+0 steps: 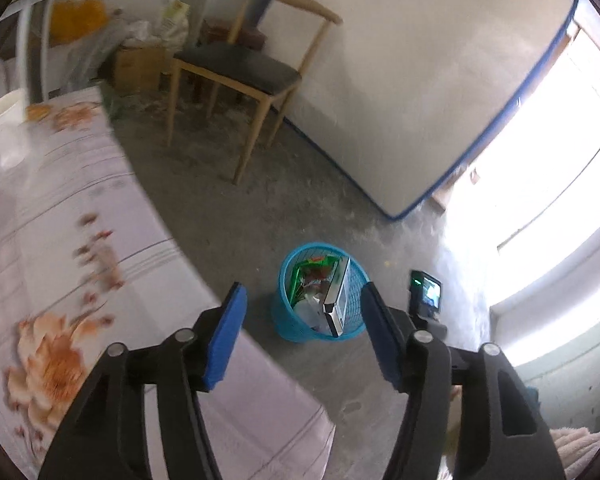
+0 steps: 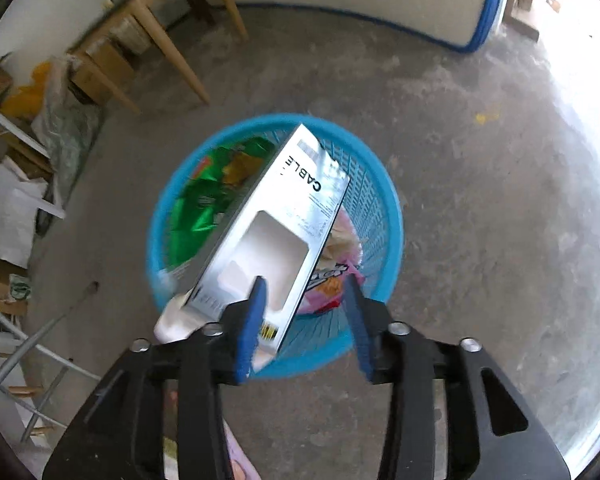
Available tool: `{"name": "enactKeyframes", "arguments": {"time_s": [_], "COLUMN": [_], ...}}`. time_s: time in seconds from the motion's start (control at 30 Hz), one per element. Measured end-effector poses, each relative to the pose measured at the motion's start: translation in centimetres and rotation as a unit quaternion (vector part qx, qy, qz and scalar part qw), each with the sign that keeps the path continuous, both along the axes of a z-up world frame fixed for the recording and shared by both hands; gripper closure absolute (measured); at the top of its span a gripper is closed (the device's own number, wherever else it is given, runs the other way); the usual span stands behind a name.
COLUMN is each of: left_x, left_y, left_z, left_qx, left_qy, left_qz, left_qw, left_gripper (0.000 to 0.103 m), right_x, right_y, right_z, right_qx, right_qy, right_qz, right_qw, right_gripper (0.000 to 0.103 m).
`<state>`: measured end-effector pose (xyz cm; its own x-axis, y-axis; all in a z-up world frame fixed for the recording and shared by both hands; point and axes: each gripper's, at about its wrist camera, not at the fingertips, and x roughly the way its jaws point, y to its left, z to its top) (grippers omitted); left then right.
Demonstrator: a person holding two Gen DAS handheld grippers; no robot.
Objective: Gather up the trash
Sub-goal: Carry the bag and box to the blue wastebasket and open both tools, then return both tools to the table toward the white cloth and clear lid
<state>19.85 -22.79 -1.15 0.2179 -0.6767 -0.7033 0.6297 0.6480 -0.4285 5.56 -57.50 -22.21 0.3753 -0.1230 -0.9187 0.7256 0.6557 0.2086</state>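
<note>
A blue mesh bin (image 2: pixel 376 208) is seen on the bare concrete floor (image 2: pixel 480 240), directly below the right hand-held gripper (image 2: pixel 306 320). A silver carton (image 2: pixel 284 216) is propped inside the bin. Its long axis is tilted: the lower end sits near the rim on the gripper's side, and the upper end leans toward the far wall of the mesh. The word "CABLE" is printed in black along its face; the small print beside it is too blurred to be read. A window is cut through the carton's front. Green wrappers (image 2: pixel 204 196) are packed at the bin's left, and a pink wrapper (image 2: pixel 332 280) with blurred lettering is wedged under the carton's right edge.

The right gripper's blue pads are held apart. The left pad overlaps the carton's lower end in the view, but no pinch is seen and nothing is held between them.

In the left wrist view, the left hand-held gripper (image 1: pixel 302 308) is spread with nothing between its pads. The same bin (image 1: pixel 292 324) is framed beyond them, near the corner of a counter (image 1: pixel 100 240) covered with a flowered cloth. A wooden chair (image 1: pixel 240 68) with a dark seat is set further back, beside a mattress (image 1: pixel 420 80) with blue edging leaned upright. A cardboard box (image 1: pixel 138 66) and bags are piled behind the chair.
</note>
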Motion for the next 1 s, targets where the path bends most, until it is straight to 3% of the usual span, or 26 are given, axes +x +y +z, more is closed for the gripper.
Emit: {"name": "enactKeyframes", "arguments": {"time_s": [0.27,0.37,0.43,0.6,0.67,0.77,0.9,1.0], "left_x": [-1.0,-1.2,-1.3,-0.8,0.1,2.0,5.1,8.2], "left_y": [11.9,17.1,20.1,26.4,27.9,29.8,30.1,29.8], "left_z": [0.3,0.4,0.6,0.6,0.0,-0.6,-0.5,-0.6], "left_qx": [-0.023,0.008,0.009,0.001,-0.001,0.001,-0.001,0.014], "left_qy": [-0.002,-0.022,-0.024,-0.051,-0.057,-0.063,-0.076,-0.079], "left_qz": [0.099,0.161,0.193,0.264,0.282,0.305,0.289,0.266], "left_qw": [0.9948,0.9867,0.9808,0.9632,0.9576,0.9503,0.9543,0.9606], "left_gripper": [0.036,0.035,0.035,0.035,0.035,0.035,0.035,0.035], "right_x": [-2.4,-1.5,-0.4,5.9,9.0,14.4,21.6,26.1], "right_y": [5.5,8.7,11.3,19.9,23.6,28.4,33.4,35.9], "right_z": [9.3,13.5,16.4,21.6,22.4,22.7,23.1,22.8], "right_qx": [-0.035,-0.048,-0.054,-0.029,-0.026,-0.043,-0.074,-0.127], "right_qy": [-0.085,-0.131,-0.160,-0.226,-0.235,-0.226,-0.210,-0.189], "right_qz": [0.038,0.077,0.106,0.229,0.282,0.332,0.380,0.398], "right_qw": [0.995,0.987,0.980,0.946,0.930,0.915,0.898,0.889], "right_gripper": [0.039,0.031,0.030,0.028,0.028,0.028,0.028,0.035]}}
